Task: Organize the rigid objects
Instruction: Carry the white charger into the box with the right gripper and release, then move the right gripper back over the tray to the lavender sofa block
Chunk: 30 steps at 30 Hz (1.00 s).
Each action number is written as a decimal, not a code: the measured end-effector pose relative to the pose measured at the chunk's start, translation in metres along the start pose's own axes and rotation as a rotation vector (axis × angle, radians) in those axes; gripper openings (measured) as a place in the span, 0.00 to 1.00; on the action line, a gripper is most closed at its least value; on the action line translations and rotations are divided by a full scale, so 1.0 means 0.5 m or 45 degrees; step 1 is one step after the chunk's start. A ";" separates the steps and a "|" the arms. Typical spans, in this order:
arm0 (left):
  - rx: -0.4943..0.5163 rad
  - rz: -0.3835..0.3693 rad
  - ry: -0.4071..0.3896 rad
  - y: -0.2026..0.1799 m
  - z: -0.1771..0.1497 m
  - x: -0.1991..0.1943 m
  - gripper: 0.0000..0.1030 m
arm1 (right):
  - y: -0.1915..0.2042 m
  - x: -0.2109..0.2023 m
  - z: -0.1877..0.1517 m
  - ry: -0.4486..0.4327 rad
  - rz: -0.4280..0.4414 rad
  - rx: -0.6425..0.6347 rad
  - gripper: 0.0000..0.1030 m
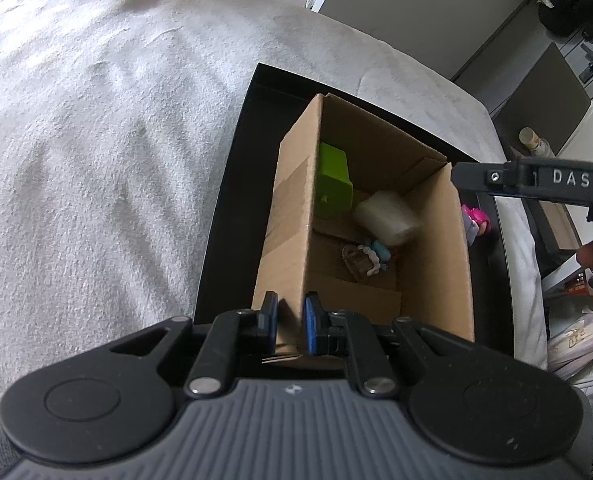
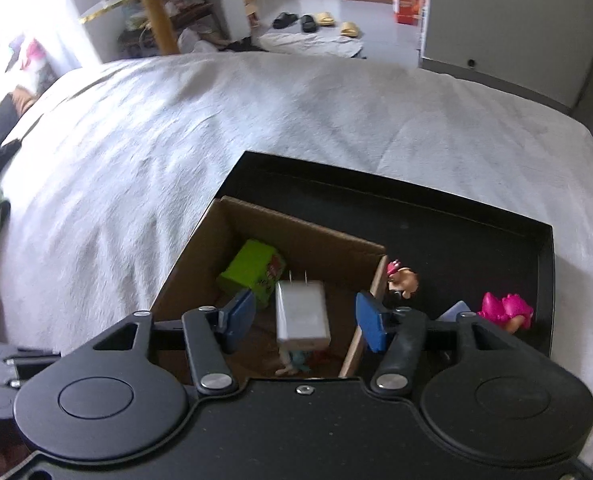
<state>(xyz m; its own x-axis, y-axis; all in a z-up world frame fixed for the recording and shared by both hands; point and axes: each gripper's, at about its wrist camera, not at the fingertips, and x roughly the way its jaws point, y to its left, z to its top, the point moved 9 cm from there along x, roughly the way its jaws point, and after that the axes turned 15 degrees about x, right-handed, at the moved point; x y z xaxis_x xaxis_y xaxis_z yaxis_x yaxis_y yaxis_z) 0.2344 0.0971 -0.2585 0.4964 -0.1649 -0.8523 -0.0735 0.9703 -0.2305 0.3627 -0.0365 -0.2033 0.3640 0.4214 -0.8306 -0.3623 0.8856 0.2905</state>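
**Mia:** Start with the left wrist view. What is the left gripper (image 1: 288, 322) doing?

**Ben:** Its two blue pads are pinched on the near wall of the cardboard box (image 1: 292, 216). It holds the box by that wall. The box sits in a black tray (image 1: 232, 184) on the white bed cover (image 1: 96, 140).

**Mia:** What is in the box?

**Ben:** A green block (image 1: 333, 182) is at the far end. A white charger (image 1: 388, 216) is in the middle, a bit blurry. A small toy (image 1: 366, 258) lies nearer. A pink toy (image 1: 474, 220) is outside the box, on the tray. The right gripper pokes in from the right side, over the box edge.

**Mia:** Now the right wrist view.

**Ben:** The right gripper (image 2: 304, 318) is wide open. It holds nothing. The white charger (image 2: 302, 314) is right between its pads but touches neither. Its long side points away from the camera, prongs at the far end. I think it is dropping into the box.

**Mia:** And what comes after?

**Ben:** A brown figure (image 2: 402, 280) and the pink toy (image 2: 504, 310) wait on the tray, to the right of the box wall. The right gripper is nearer to them, so I guess it goes right.
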 end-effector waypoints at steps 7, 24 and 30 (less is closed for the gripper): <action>-0.004 -0.001 0.001 -0.001 0.002 0.002 0.13 | -0.052 -0.024 0.009 -0.019 -0.011 0.080 0.56; 0.008 0.029 0.023 -0.001 0.000 0.008 0.13 | -0.188 -0.021 0.005 0.001 -0.066 0.178 0.58; 0.043 0.075 0.056 -0.005 0.000 0.017 0.13 | -0.230 -0.005 -0.004 0.021 -0.088 0.160 0.58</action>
<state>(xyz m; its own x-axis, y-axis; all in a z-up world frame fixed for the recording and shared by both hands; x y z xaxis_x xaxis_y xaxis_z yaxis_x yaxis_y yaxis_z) 0.2387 0.0931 -0.2651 0.4537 -0.1146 -0.8838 -0.0717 0.9838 -0.1644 0.4019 -0.1395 -0.2356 0.3701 0.3560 -0.8581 -0.2261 0.9304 0.2885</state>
